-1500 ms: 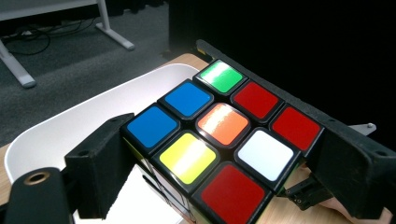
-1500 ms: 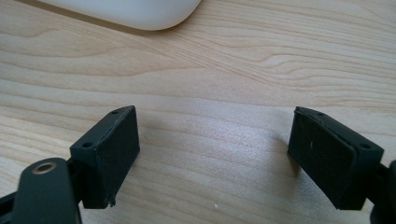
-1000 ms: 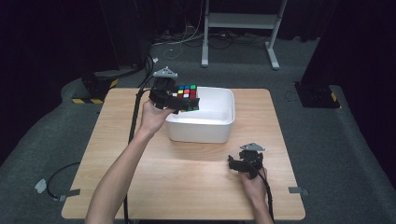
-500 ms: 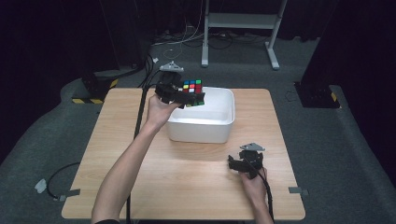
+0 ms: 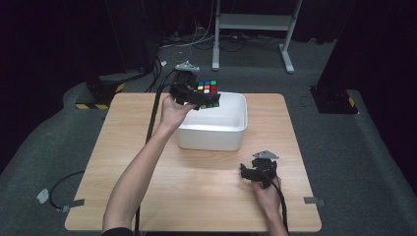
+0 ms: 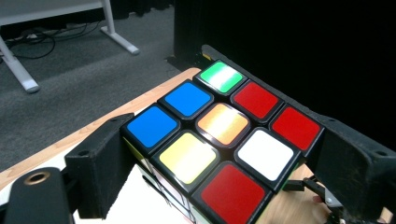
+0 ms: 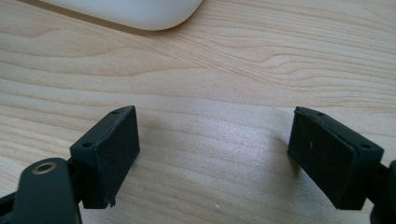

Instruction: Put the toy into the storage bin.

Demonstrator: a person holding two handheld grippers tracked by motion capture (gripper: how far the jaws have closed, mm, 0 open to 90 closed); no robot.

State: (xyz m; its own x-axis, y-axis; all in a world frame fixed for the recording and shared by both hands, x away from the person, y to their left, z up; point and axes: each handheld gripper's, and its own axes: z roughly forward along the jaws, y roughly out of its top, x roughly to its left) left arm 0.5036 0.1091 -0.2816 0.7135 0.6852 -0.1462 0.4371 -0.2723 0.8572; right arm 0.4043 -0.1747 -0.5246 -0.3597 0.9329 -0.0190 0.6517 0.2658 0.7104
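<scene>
Over the far left corner of the white rectangular tub [image 5: 216, 129], held up off the wooden table [image 5: 147, 162] by the left gripper [image 5: 194, 96]: a scrambled Rubik's cube [image 5: 208, 92], clamped between the two black jaws. Pinched on two opposite sides, one jaw at each flank, seen close up in the left gripper view. Top face of the Rubik's cube [image 6: 219, 135] there, tilted toward the camera: two blue squares and a green along the far edge, yellow, orange and red across the middle, red, white and red nearest the right jaw. Beneath the cube, a strip of white tub and a sliver of table edge; behind, grey carpet and the white metal legs of a stand [image 6: 28, 84]. From above, same cube above the tub's back rim, not resting on it, left forearm stretched diagonally across the table from the near edge, black cable trailing off the back left of the table

Near the front right of the table, well apart from the tub: right gripper [image 5: 256, 172], low over the wood, grey three-cornered plate on top, hand behind it at the near edge. Jaws spread wide in the right gripper view, bare wood grain between them, nothing held. Rounded white corner of the tub [image 7: 135, 11] at the top edge of that view, clear of both jaws
</scene>
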